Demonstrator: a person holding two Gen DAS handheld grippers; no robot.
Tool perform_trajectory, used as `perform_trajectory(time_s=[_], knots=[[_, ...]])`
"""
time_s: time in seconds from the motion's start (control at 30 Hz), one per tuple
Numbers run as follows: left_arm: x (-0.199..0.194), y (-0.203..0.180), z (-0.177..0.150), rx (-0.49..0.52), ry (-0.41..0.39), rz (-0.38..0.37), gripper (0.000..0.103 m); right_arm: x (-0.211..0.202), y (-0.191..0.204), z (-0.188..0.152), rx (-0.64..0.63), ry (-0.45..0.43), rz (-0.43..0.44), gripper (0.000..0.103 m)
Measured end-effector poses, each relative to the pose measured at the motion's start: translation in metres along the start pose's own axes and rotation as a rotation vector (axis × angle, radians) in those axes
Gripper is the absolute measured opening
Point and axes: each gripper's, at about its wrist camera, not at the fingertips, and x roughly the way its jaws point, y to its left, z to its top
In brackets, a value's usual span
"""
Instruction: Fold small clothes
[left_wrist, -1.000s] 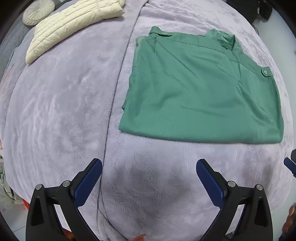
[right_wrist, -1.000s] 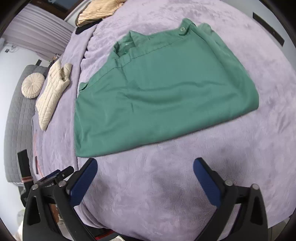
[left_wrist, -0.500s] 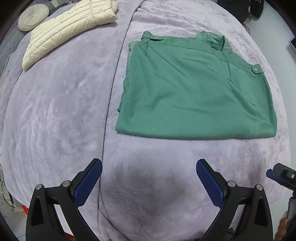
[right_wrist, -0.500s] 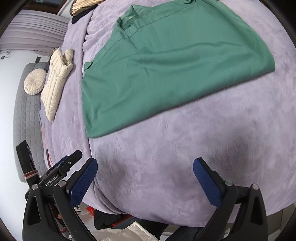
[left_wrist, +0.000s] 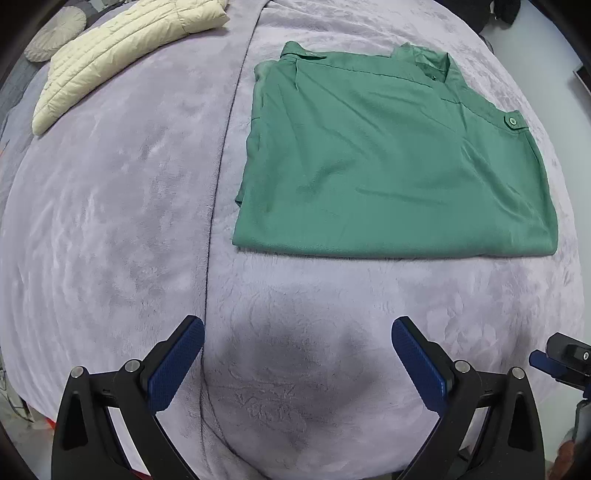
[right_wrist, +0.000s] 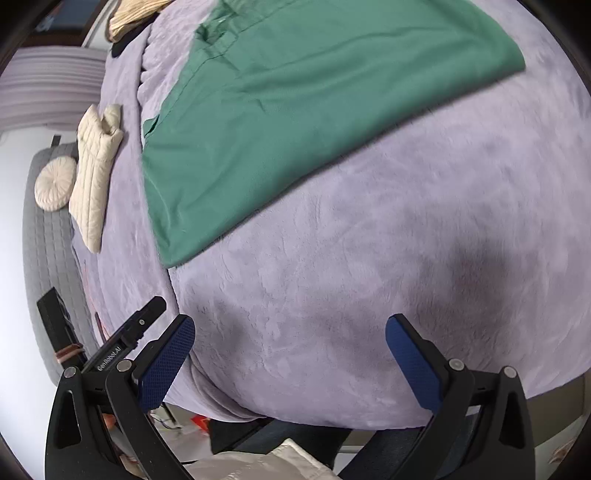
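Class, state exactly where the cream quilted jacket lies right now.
In the left wrist view the cream quilted jacket lies upper left on the purple blanket, left of the green shirt, beside a round cushion.

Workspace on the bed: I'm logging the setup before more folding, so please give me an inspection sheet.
Surface: plush lilac blanket over the bed, with a seam line running away from the camera.
Job's things: green button-up shirt, folded into a flat rectangle, collar at the far edge.
Clutter: cream quilted puffer jacket; round cream pleated cushion on a grey quilted sofa.
Grippers: left gripper and right gripper both open, empty, short of the shirt.
Cables: nothing seen.
Surroundings: pale pleated curtain.
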Motion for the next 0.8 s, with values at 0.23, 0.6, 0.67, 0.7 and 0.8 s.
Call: perform_trajectory(time_s=[0.23,0.6,0.67,0.7,0.8], knots=[[0.008,0.01,0.006,-0.007,0.019,0.001,0.101,0.011,0.003,0.008,0.054,0.006,0.06,0.103],[0.019,0.026,0.021,-0.058,0.027,0.004,0.101,0.064,0.026,0.045,0.07,0.061,0.214,0.103],[0.02,0.035,0.025,-0.086,0.023,-0.021,0.101,0.078,0.032,0.051,0.071,0.068,0.248,0.103],[0.021,0.041,0.027,-0.102,0.023,-0.039,0.101,0.084,0.035,0.054,0.071,0.069,0.269,0.103],[0.025,0.059,0.034,-0.155,0.023,-0.088,0.101,0.106,0.044,0.062,0.074,0.068,0.332,0.103]])
